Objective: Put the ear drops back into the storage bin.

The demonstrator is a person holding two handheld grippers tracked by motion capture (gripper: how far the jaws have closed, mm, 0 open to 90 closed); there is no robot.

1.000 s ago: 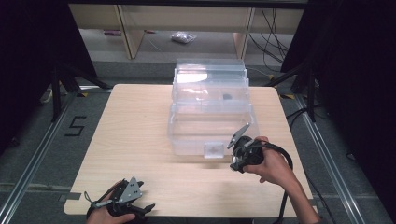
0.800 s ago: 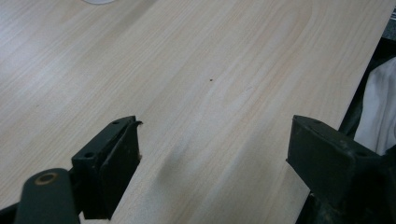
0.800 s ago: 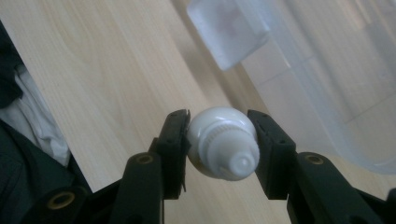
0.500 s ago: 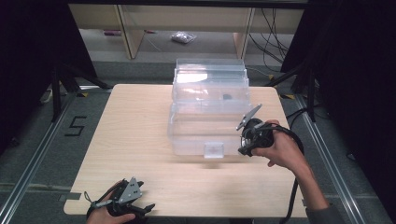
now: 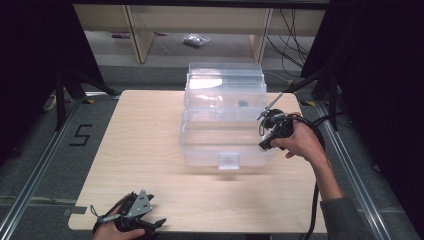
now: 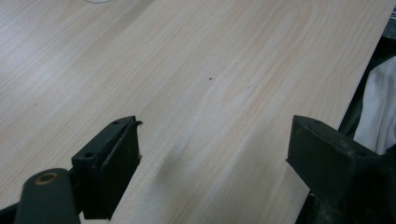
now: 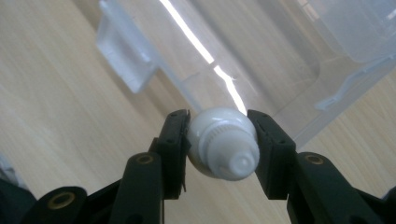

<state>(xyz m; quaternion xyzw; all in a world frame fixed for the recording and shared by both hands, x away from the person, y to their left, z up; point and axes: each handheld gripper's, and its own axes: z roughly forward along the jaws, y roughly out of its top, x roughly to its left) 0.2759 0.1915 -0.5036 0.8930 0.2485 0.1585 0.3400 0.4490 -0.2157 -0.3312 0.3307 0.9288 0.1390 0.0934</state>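
Observation:
A clear plastic storage box (image 5: pixel 222 130) with its lid tipped back stands in the middle of the wooden table (image 5: pixel 145 135). My right gripper (image 5: pixel 266 140) hovers at the box's front right corner, shut on a small white capped bottle or tube. In the right gripper view the white bottle (image 7: pixel 223 147) sits pinched between the jaws of the right gripper (image 7: pixel 219 126), just above the box's rim (image 7: pixel 261 42) and near its latch (image 7: pixel 126 60). My left gripper (image 5: pixel 150 222) rests at the table's front left edge, open. The left gripper (image 6: pixel 212 140) has bare wood between its jaws.
The box's front latch (image 5: pixel 229 161) faces the person. A small dark item (image 5: pixel 242 104) lies inside the box's rear part. Beyond the table are shelving legs (image 5: pixel 137 35) and a bag (image 5: pixel 196 41) on the floor. Black stand legs (image 5: pixel 62 90) flank the table.
My right gripper has lifted and moved away and to the right with the white bottle, from the box's front to its right front corner. The left gripper has stayed put.

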